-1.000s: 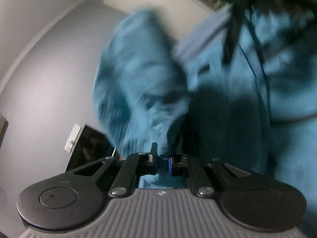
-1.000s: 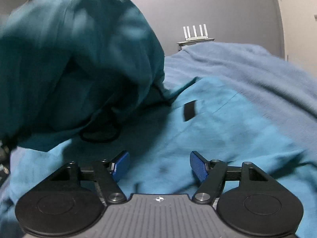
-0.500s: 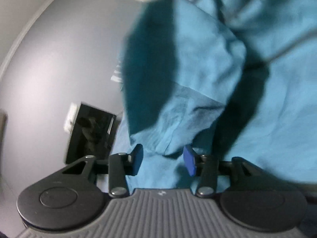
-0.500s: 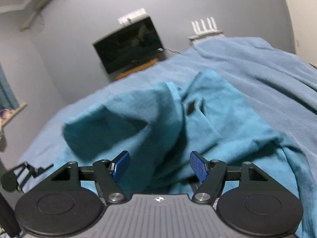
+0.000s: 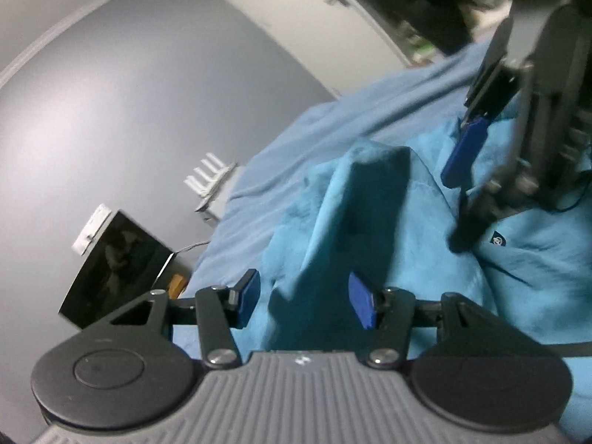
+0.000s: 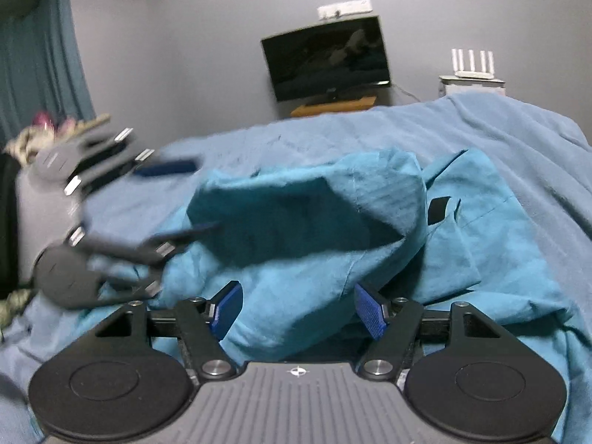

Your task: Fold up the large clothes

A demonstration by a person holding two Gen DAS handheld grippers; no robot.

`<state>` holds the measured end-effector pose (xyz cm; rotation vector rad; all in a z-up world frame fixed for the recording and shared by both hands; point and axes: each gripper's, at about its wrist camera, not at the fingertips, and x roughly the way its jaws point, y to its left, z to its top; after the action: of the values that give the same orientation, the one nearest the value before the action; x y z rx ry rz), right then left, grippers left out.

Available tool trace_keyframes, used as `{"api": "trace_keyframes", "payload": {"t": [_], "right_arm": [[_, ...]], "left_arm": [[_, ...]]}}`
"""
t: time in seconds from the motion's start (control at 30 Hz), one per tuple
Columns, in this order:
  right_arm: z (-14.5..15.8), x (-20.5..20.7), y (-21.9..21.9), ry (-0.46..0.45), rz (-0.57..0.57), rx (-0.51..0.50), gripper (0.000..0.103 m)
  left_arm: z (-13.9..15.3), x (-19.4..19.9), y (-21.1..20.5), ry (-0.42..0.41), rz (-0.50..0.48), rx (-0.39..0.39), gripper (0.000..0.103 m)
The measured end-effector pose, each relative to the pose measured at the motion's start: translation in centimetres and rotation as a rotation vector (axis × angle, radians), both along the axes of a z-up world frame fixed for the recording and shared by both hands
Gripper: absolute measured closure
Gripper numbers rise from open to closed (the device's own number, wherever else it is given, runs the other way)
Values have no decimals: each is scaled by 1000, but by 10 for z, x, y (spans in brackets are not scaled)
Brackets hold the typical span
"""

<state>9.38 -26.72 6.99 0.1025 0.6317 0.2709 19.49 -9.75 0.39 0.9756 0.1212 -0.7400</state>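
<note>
A: Where's the garment?

B: The teal shirt (image 6: pixel 296 259) lies bunched on the pale blue bedsheet (image 6: pixel 499 133), straight ahead of both my claws. One fold of it stands up in a ridge just past my left gripper (image 5: pixel 305 301); from my right gripper (image 6: pixel 298 309) the same heap humps up between and beyond the fingers. A small round logo (image 5: pixel 497 239) shows on the flat part, ahead and to the right of my left claw. A black tab (image 6: pixel 437 210) sits on the cloth ahead-right of my right claw.

A: Claw state?

B: Left: released, blue pads (image 5: pixel 247 298) spread, nothing pinched; the cloth ridge sits beyond the gap. Right: also released, pads (image 6: pixel 371 310) wide, cloth lies under and past them, ungripped. Whether either touches the fabric, I can't tell.

A: Each other?

B: My right claw shows ahead-right in the left view, above the shirt. My left shows blurred at the far left of the right view.

A: Surroundings?

B: Dark monitor (image 6: pixel 327 61) against the grey wall beyond the bed, white router (image 6: pixel 471 64) to its right, teal curtain (image 6: pixel 40 63) far left.
</note>
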Motion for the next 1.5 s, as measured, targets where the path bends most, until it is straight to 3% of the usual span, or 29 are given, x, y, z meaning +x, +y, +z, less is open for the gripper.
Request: {"api": "trace_keyframes", "payload": {"t": [0.13, 0.2, 0.23, 0.37, 0.43, 0.5, 0.6, 0.67, 0.73, 0.8, 0.93, 1.07, 1.17, 1.27, 1.33, 1.4, 1.5], "right_arm": [[-4, 0, 5, 42, 31, -67, 33], [-8, 0, 5, 47, 53, -96, 33], [-8, -1, 6, 49, 70, -97, 33], [-8, -4, 12, 7, 241, 39, 33], [-11, 4, 21, -9, 264, 48, 35], [-19, 22, 29, 0, 226, 13, 49], [-30, 52, 25, -2, 121, 27, 57], [-30, 65, 22, -76, 23, 17, 66], [-29, 75, 29, -161, -96, -114, 73], [-28, 82, 30, -258, -198, -142, 74], [-44, 91, 29, -302, -288, -92, 72], [-67, 89, 26, -176, -152, -31, 71], [-52, 80, 24, -139, -10, -13, 65], [-30, 70, 31, -111, 148, -61, 65], [-16, 63, 38, -92, 190, -145, 62], [0, 54, 46, -59, 217, -242, 52], [23, 41, 48, -40, 316, -281, 47]], "left_arm": [[5, 18, -20, 69, -36, 30, 50], [2, 30, -28, 107, -41, 48, 90], [3, 37, -32, 128, -27, 57, 103], [18, 49, -25, 152, -12, -2, 103], [29, 61, -21, 159, -5, -14, 103], [41, 70, -16, 155, 5, -21, 103], [66, 80, -7, 144, 17, -50, 103], [82, 81, -4, 111, 6, -58, 103], [93, 82, -5, 83, -7, -74, 103], [96, 80, -6, 75, -15, -82, 103], [76, 73, -12, 76, -54, -33, 103], [60, 77, -13, 55, -47, -25, 103], [63, 85, -14, 51, -30, -54, 103], [64, 88, -14, 43, -31, -55, 103], [63, 91, -15, 40, -32, -49, 103], [61, 91, -16, 40, -37, -44, 103], [59, 92, -16, 44, -42, -42, 103]]}}
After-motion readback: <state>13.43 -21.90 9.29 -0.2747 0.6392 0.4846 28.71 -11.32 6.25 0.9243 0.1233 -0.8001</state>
